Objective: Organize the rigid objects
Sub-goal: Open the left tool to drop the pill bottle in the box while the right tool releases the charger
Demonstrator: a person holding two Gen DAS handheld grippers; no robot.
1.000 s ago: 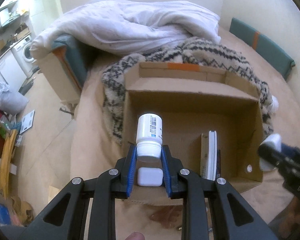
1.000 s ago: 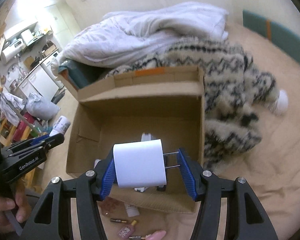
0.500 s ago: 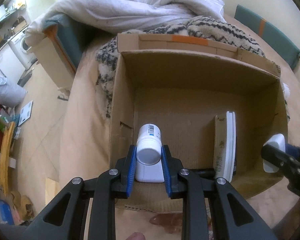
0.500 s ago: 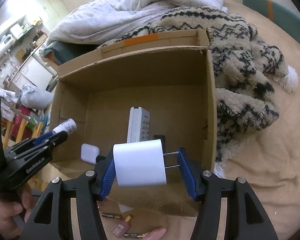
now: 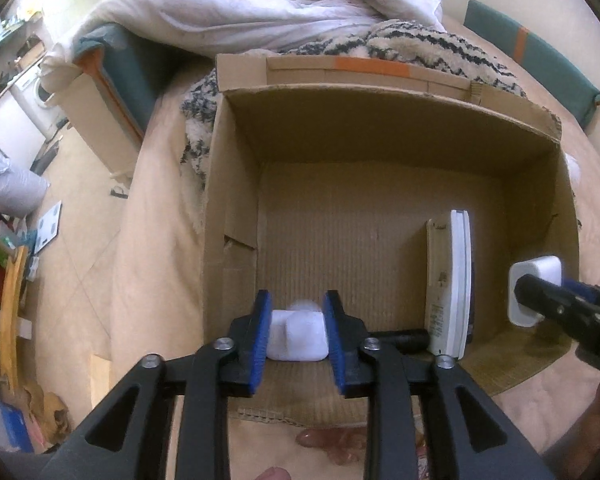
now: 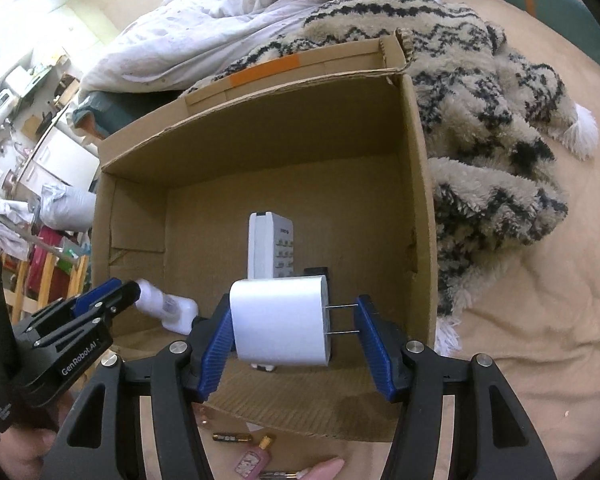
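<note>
A: Which step is it?
B: The left gripper [image 5: 296, 334] has just been opening its jaws, leaving the white plastic pill bottle [image 6: 156, 304] in the brown cardboard box [image 5: 380, 120], near-left corner.
A: Next?
B: The right gripper [image 6: 296, 330], gripping the white charger plug [image 6: 280, 320], likely lowers, releases.

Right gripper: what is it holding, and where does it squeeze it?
A white charger plug, squeezed end to end: one pad on its flat back, the other on its prong tips.

"GenRobot.AI" in white on the black left gripper [image 6: 100, 300] body
</note>
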